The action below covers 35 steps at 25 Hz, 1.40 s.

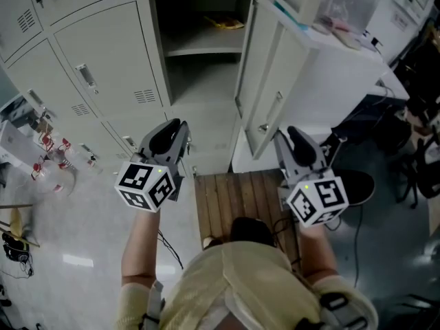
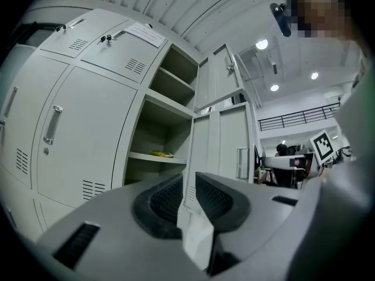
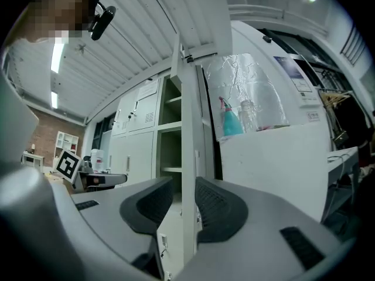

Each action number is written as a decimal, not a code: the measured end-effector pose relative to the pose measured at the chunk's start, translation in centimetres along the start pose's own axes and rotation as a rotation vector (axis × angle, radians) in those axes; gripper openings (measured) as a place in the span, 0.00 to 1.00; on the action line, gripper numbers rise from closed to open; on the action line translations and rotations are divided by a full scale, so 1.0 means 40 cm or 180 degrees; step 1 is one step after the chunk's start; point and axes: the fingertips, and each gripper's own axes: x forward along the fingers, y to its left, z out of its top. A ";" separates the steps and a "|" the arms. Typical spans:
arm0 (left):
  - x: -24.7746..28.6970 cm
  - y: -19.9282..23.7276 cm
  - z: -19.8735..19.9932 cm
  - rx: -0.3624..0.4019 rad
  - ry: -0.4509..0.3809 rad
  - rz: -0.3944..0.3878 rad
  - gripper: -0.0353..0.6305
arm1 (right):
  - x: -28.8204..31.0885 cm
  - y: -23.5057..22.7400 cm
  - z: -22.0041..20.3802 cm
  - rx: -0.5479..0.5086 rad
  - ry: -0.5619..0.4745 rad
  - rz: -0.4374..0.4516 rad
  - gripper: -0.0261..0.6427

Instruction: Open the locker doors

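Observation:
A bank of grey lockers (image 1: 103, 67) faces me. One column (image 1: 199, 53) stands open, its doors (image 1: 275, 81) swung out to the right. My left gripper (image 1: 177, 130) is low at the foot of that column. In the left gripper view (image 2: 187, 187) its pads press on a thin, pale grey door edge (image 2: 196, 233). My right gripper (image 1: 289, 139) sits beside the swung-out doors. In the right gripper view (image 3: 183, 186) a door edge (image 3: 187, 157) runs between the jaws. It lies against the right pad, with a dark gap at the left pad.
A yellow item (image 1: 225, 23) lies on the upper shelf of the open column. A wooden slatted platform (image 1: 234, 201) is under me. A white cabinet (image 1: 344, 81) stands to the right, with a spray bottle (image 3: 231, 122) on it. Bottles and clutter (image 1: 55, 160) are on the floor at the left.

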 end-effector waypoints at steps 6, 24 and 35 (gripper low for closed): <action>-0.028 0.015 0.000 0.0041 0.0003 0.0113 0.15 | 0.001 0.059 0.018 0.0034 -0.0028 0.0206 0.21; -0.271 0.143 0.017 -0.0027 -0.0115 0.0930 0.15 | 0.124 0.322 -0.009 0.0071 0.0005 0.1131 0.19; -0.436 0.168 0.010 0.0039 -0.0104 0.1477 0.15 | 0.175 0.445 -0.023 0.0011 -0.0022 0.1542 0.14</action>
